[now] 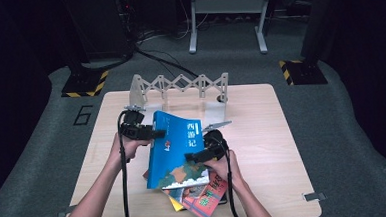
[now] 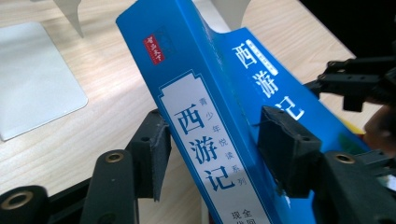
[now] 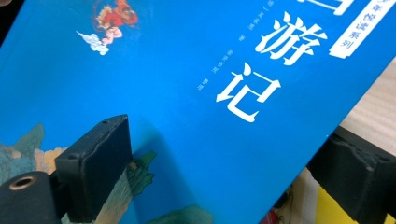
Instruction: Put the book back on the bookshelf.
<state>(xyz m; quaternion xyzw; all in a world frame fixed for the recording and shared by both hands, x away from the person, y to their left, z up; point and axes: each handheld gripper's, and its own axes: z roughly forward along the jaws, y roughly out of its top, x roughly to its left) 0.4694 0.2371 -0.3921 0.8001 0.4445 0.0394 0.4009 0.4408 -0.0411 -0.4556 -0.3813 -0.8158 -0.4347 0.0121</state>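
Observation:
A thick blue book (image 1: 175, 149) with white Chinese lettering is held tilted above the table, gripped from both sides. My left gripper (image 1: 155, 134) is shut on its spine edge at the upper left. In the left gripper view the two pads (image 2: 152, 149) clamp the spine and front cover of the blue book (image 2: 210, 121), with the left gripper (image 2: 219, 149) astride it. My right gripper (image 1: 192, 157) is shut on the book's right edge. In its own view the right gripper (image 3: 224, 177) has one pad (image 3: 93, 163) on the cover (image 3: 187, 70) and the other under the edge.
A red book (image 1: 208, 198) and a yellow one (image 1: 176, 204) lie stacked under the blue book near the front edge. A white expanding book rack (image 1: 179, 83) stands at the back of the wooden table (image 1: 272, 134); its flat base plate (image 2: 32, 79) lies close by.

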